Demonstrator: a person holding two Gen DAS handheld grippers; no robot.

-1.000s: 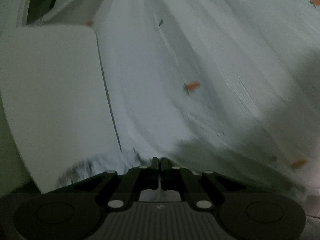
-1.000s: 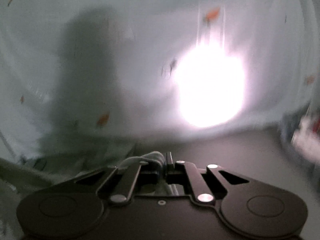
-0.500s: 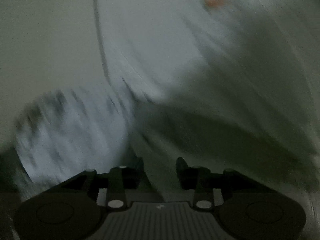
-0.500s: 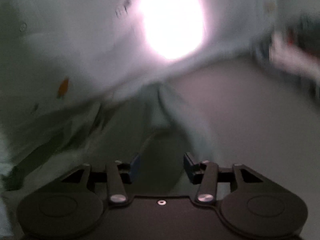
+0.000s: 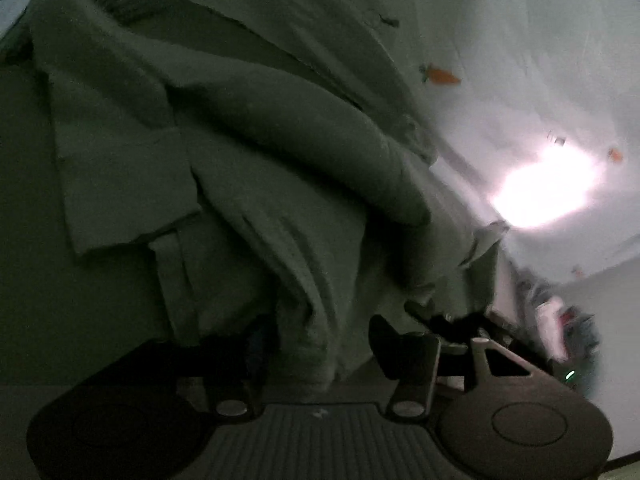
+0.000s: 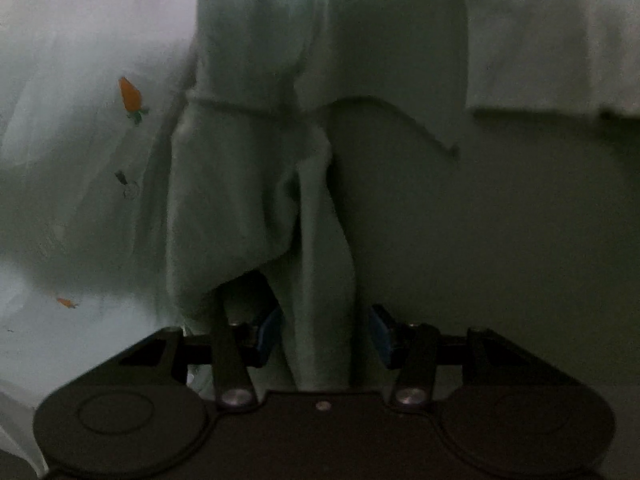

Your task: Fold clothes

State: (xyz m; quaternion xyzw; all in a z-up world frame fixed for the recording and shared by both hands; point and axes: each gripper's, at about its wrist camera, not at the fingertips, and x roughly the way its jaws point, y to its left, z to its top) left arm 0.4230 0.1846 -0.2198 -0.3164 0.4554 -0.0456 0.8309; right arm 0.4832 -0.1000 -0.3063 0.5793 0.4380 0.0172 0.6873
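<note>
1. My left gripper (image 5: 320, 344) stands with its jaws spread wide; a fold of the pale green garment (image 5: 248, 184) hangs down between them, loose, not pinched.
2. My right gripper (image 6: 325, 330) is likewise released, blue pads (image 6: 269, 330) well apart, with a hanging ridge of the same cloth running between them untouched.
3. The garment lies bunched in thick rolls and creases on the white sheet with small carrot prints (image 5: 500, 60), which covers the surface.
4. I judge the folding to be early: a sleeve or hem edge (image 6: 552, 92) lies flat at one side, but the body is crumpled, no neat rectangle shows.
5. What remains: take the edges, spread the cloth flat, then fold it.
</note>
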